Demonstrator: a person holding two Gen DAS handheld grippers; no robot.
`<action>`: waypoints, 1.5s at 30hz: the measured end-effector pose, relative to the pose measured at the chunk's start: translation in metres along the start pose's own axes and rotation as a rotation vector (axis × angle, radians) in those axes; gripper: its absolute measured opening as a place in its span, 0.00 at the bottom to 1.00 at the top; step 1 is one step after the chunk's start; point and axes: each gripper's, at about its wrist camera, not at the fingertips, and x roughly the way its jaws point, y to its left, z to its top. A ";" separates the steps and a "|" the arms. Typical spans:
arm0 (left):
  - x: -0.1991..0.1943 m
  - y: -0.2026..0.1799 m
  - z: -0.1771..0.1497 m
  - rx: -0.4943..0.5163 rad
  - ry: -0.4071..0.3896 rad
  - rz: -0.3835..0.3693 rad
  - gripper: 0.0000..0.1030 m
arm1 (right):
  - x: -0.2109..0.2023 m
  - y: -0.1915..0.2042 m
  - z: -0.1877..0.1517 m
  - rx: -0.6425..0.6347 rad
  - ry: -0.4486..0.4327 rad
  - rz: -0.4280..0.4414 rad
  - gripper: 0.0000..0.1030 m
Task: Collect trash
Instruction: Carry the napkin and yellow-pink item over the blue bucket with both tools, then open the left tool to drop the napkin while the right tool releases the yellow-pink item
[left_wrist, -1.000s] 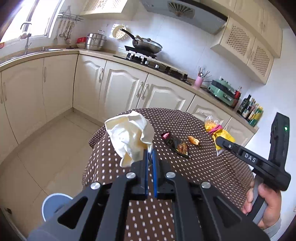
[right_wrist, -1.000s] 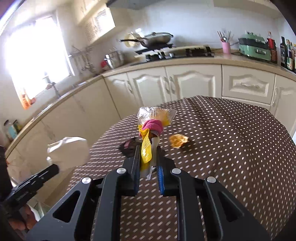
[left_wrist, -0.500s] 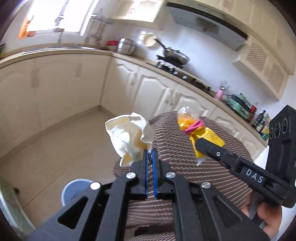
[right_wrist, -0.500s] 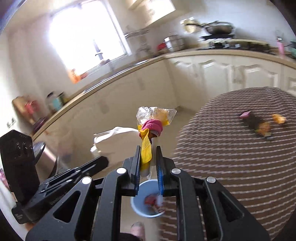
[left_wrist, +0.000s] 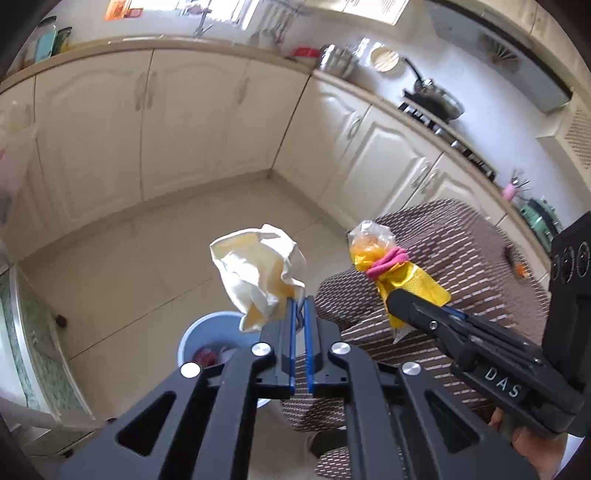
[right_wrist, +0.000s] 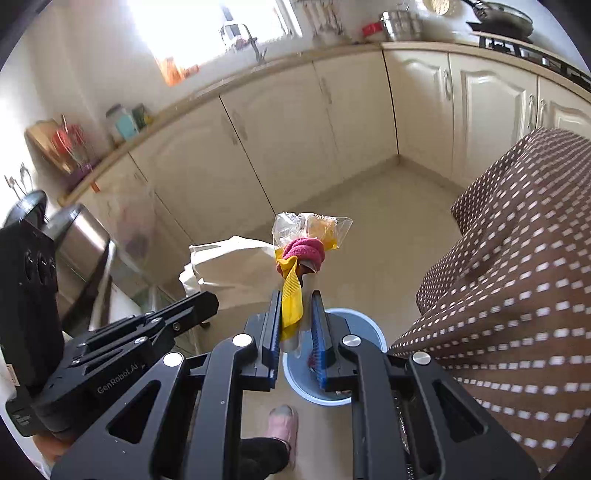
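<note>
**Both grippers carry trash above the blue bin**

Cream kitchen cabinets (left_wrist: 192, 122) run along the far walls and meet in a corner, with pale floor tiles (left_wrist: 122, 258) below them. On the far left of the right wrist view, a steel appliance (right_wrist: 79, 236) stands by the wall.

Left of centre, the left gripper (left_wrist: 301, 306) has its fingers (left_wrist: 291, 332) nearly shut, pinching the lower edge of a crumpled cream paper napkin (left_wrist: 258, 273). The napkin stands up above the fingertips, and below it on the floor sits a round light-blue trash bin (left_wrist: 201, 332) with something reddish inside. From the right wrist view the same bin (right_wrist: 364, 332) shows directly under the fingers, just beside the hanging edge of the tablecloth.

To the right, the right gripper (right_wrist: 295, 295) holds a narrow grip on a yellow wrapper (right_wrist: 291, 299) bundled with a pink band (right_wrist: 304, 251) and a clear plastic bag (right_wrist: 310, 225) at the top. Near the bottom edge, a foot in a pink slipper (right_wrist: 282, 424) stands on the tiles close to the bin.

Farthest right is the round worktop under a brown tablecloth with white dots (right_wrist: 517, 280); small scraps (left_wrist: 517, 262) lie on its far side, blurred.
</note>
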 end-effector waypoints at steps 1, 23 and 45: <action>0.006 0.002 -0.001 -0.002 0.011 0.005 0.03 | 0.009 0.000 -0.002 -0.003 0.016 -0.005 0.13; 0.093 0.002 -0.002 0.055 0.101 0.024 0.08 | 0.054 -0.022 -0.009 -0.012 0.041 -0.098 0.14; 0.055 0.026 -0.008 0.022 0.055 0.096 0.20 | 0.057 -0.004 -0.018 -0.032 0.076 -0.088 0.14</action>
